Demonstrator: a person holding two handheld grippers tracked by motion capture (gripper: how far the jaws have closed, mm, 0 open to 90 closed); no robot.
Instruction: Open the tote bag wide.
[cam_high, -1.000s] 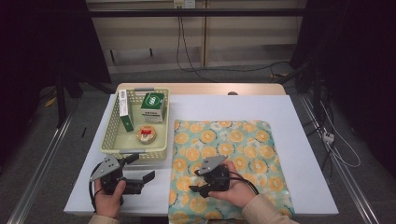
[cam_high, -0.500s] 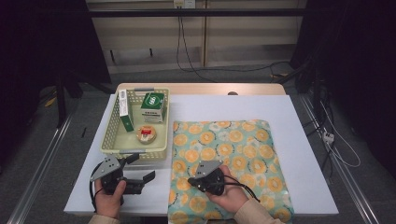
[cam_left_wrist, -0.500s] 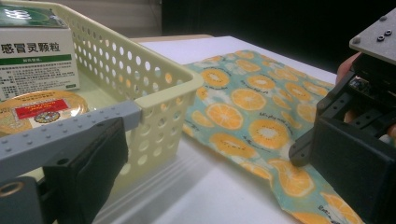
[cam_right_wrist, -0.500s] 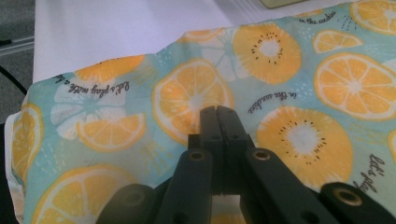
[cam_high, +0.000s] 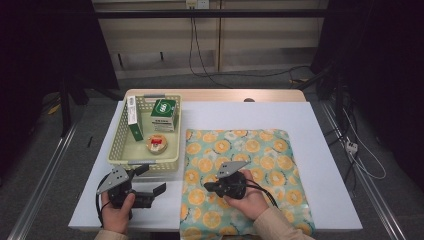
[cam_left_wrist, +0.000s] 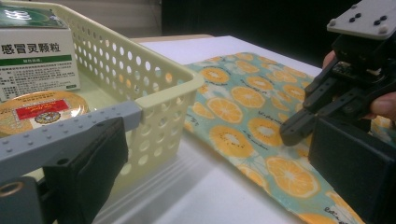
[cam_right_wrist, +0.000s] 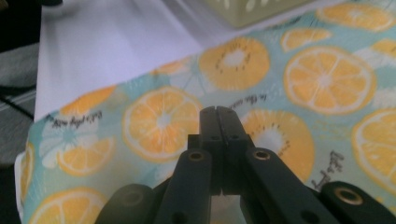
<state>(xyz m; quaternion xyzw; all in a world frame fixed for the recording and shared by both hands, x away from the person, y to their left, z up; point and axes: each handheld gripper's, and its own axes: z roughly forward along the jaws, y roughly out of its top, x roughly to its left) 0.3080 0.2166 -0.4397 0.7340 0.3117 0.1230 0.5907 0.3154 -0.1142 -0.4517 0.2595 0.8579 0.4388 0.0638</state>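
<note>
With the white bench (cam_high: 320, 150) carrying it flat, the orange-slice-print teal cloth (cam_high: 260, 165) lies right under the right gripper (cam_right_wrist: 219, 114), near the cloth's left-front part. Its jaws have just closed fully together; whether they pinch fabric, I cannot tell. Looks like the grab step; next, lift to confirm. Left gripper (cam_high: 150, 187) idles beside the pale-yellow perforated plastic basket (cam_high: 117, 150), jaws wide open, empty.

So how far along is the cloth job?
Nothing done yet: cloth lies flat, unfolded. In hand: right gripper is shut, tips down on the cloth's near-left part; a pinch isn't clear. Left gripper waits open beside the basket. All cloth handling remains.
</note>
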